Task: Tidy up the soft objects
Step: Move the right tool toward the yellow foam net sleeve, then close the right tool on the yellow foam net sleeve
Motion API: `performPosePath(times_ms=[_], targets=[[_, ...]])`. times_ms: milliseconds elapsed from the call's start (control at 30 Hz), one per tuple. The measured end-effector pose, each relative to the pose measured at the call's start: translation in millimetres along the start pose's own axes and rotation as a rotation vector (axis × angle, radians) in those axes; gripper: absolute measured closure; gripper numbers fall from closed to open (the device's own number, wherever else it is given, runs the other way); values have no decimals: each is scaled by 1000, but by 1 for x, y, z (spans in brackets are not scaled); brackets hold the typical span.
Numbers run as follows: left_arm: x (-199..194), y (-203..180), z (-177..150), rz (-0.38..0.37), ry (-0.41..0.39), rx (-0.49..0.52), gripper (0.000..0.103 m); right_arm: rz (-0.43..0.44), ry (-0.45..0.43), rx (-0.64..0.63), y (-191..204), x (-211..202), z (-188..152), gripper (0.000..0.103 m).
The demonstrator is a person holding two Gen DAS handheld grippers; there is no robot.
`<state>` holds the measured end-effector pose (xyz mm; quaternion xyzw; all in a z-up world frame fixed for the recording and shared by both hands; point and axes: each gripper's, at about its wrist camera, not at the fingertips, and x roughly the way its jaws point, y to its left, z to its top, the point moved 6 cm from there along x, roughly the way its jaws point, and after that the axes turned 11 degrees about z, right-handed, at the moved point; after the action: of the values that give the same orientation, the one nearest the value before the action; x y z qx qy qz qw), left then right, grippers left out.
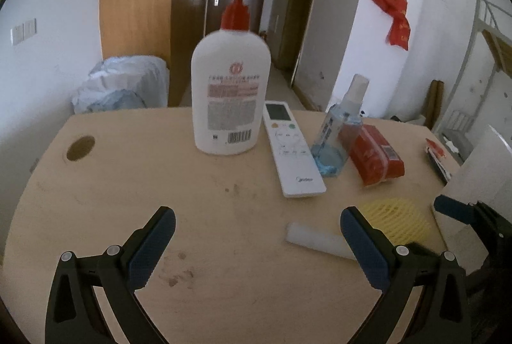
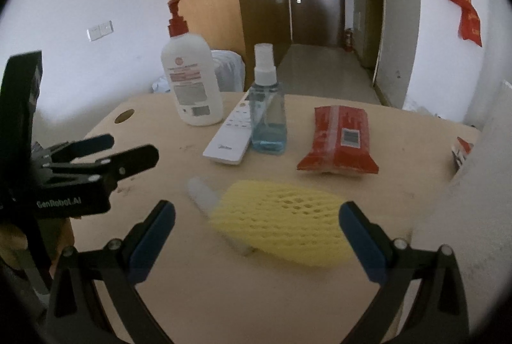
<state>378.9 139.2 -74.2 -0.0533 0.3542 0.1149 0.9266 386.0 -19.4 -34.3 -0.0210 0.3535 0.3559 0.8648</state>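
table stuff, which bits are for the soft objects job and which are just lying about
Likely for the job:
yellow foam net
white foam piece
red tissue pack, soft

Just lying about:
lotion pump bottle
white remote
blue spray bottle

Both grippers are open, holding nothing.

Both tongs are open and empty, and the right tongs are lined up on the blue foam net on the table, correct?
One thing is off: the foam net is yellow, not blue, as the right wrist view shows. The rest holds: the right tongs and left tongs are open and empty, and the net lies on the table between the right tongs' fingers.
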Motion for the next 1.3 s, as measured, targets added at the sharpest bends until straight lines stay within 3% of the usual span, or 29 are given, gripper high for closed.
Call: performPosePath(times_ms=[300, 533, 1100, 1133, 1200, 1267, 1300], targets=[[4, 2, -4, -4, 1, -10, 0, -42, 11, 24, -13, 15, 1, 2], [9, -3, -10, -34, 11, -1, 0, -48, 62, 69, -25, 25, -6, 17], [15, -12, -16, -42, 27, 51, 0, -88, 130, 72, -33, 44, -15, 17], [15, -13, -17, -45, 30, 56, 0, -100, 132, 67, -34, 44, -15, 19], [15, -15, -18, -60, 35, 64, 0, -114, 133, 65, -35, 43, -15, 34], [17, -18, -21, -71, 41, 78, 0, -140, 138, 55, -37, 43, -16, 57], [18, -20, -22, -73, 44, 86, 0, -152, 136, 57, -38, 42, -16, 59]])
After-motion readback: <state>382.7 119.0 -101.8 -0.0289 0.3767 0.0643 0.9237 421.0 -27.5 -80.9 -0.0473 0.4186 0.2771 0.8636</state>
